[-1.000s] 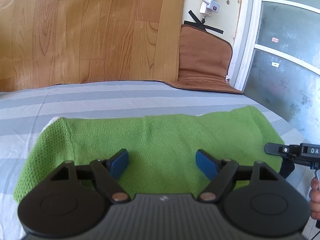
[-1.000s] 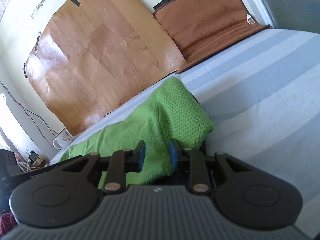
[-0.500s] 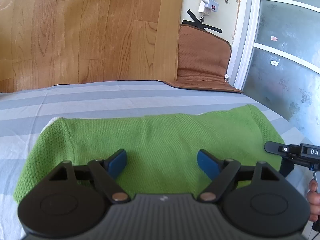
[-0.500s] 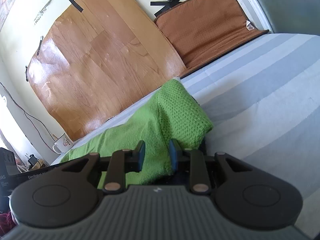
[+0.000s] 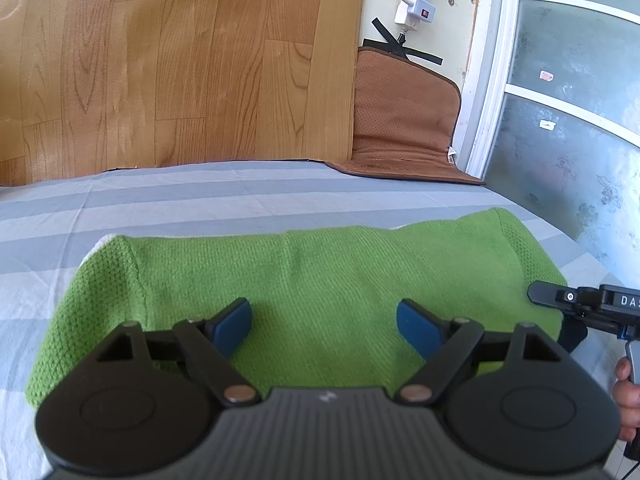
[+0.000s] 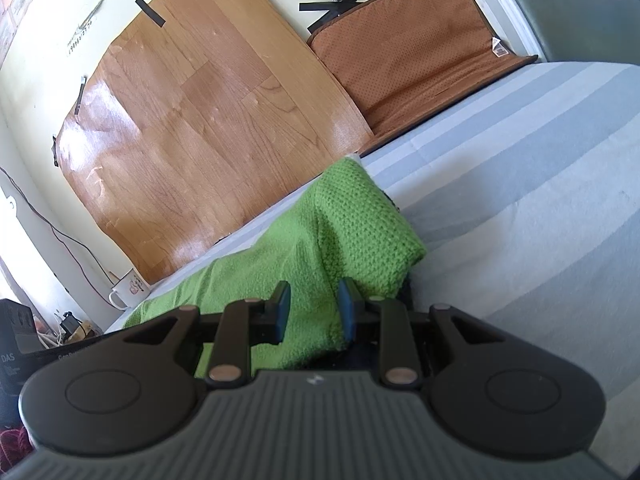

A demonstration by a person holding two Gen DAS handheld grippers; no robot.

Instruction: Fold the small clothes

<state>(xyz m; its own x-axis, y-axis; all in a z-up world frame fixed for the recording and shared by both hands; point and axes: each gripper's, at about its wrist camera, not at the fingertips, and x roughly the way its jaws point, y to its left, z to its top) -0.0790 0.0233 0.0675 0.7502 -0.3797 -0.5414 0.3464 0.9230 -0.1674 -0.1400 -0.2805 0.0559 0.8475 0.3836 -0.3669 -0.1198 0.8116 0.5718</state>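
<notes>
Green knit garment (image 5: 320,280) lies across the lower middle of the left wrist view, on the striped bedsheet (image 5: 200,200), already doubled into a long band with a rounded fold along its far edge. So at least one fold looks done; a white bit peeks out at the band's upper left corner, maybe a lining or label, can't tell.

Left gripper (image 5: 324,326): jaws wide apart and just been opening, blue pads hovering over the near part of the cloth, nothing pinched between them. Reads as a release after laying the fold down.

Right gripper (image 6: 312,308): jaws narrow, clamped on a bunch of the green cloth at the band's right end. In the right wrist view the fabric rises into a hump in the middle of the frame just past the pads, so that end is lifted or bunched, not flat. The same gripper shows at the right edge of the left wrist view, with part of a hand (image 5: 628,384) below it.

Left to do, judging by shape: the band is long, so probably another fold end to end, then flatten and let go on the right side. Roughly midway.

Background: wood-pattern sheet (image 5: 180,60) and brown mat (image 5: 404,116) against the wall, mug (image 6: 128,290) at lower left of the right wrist view.
</notes>
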